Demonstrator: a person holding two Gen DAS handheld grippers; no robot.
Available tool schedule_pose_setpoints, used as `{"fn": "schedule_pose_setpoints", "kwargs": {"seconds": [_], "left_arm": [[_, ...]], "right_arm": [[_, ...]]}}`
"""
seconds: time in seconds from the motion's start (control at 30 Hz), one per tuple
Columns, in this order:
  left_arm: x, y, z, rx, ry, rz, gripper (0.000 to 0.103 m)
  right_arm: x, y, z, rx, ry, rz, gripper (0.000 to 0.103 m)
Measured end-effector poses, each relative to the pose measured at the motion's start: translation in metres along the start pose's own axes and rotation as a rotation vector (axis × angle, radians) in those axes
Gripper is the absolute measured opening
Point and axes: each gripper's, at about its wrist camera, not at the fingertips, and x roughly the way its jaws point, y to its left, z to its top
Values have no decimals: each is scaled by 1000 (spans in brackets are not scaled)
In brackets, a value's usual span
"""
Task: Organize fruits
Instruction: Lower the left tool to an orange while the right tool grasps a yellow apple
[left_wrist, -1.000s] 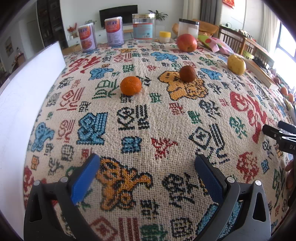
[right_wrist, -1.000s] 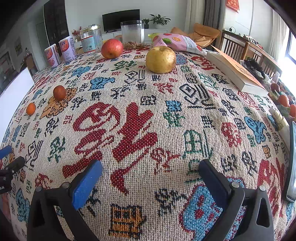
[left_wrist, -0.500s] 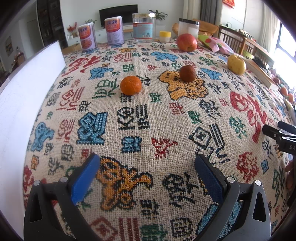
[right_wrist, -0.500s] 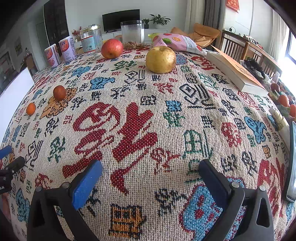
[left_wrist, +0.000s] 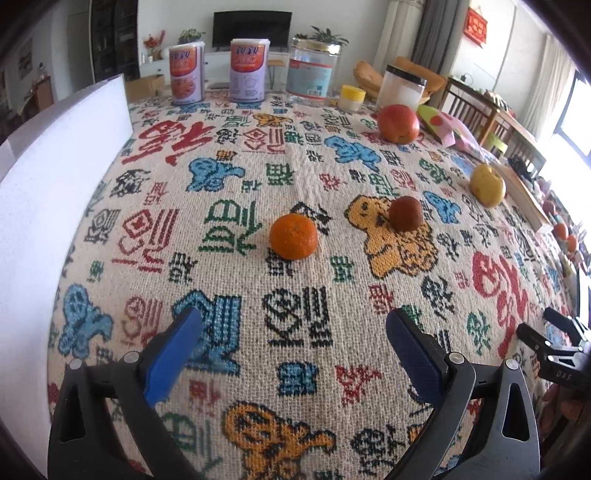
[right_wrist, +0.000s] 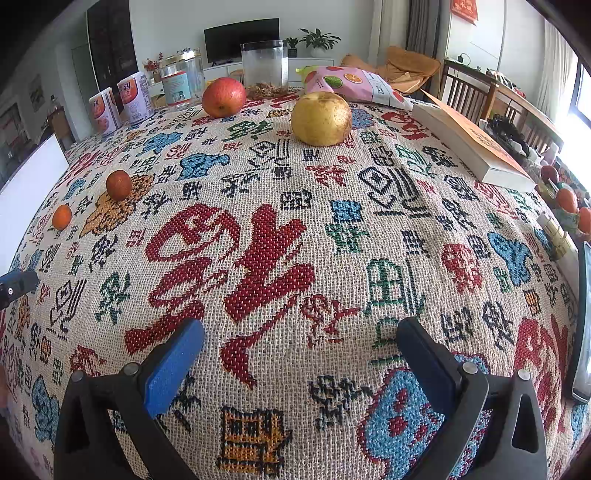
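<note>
Fruits sit spread out on our surface (left_wrist: 155, 206): orange (left_wrist: 293, 236), apple (left_wrist: 398, 123), pear (right_wrist: 321, 119). Both our fingers are spread wide and hold nothing, ready to grab one.

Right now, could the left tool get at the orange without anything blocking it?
Probably yes. The left tool is open and points at the orange, with only bare tablecloth between. The brown fruit sits apart, to its right.
</note>
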Motion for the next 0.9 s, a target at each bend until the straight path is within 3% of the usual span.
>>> {"fn": "schedule_pose_setpoints", "kwargs": {"seconds": [0.07,0.13,0.2,0.27,0.3,0.7,0.77,0.83,0.9], "left_arm": [[19,-3,16,34,10,41,99],[37,-3,27,43,30,60,83],[41,-3,32,47,1,86,79],[39,-4,33,55,-14,68,51],[36,-4,31,63,-18,54,29],[-27,-12,-44,120,47,-54,33],[-31,-11,-52,113,34,-54,49],[-29,-12,-54,110,13,-24,81],[-23,-11,-55,98,9,29,88]], "right_arm": [[0,0,0,0,0,0,103],[0,0,0,0,0,0,103],[0,0,0,1,0,0,103],[0,0,0,1,0,0,103],[0,0,0,1,0,0,103],[0,0,-1,1,0,-1,103],[0,0,-1,1,0,-1,103],[0,0,-1,2,0,-1,103],[0,0,-1,2,0,0,103]]}}
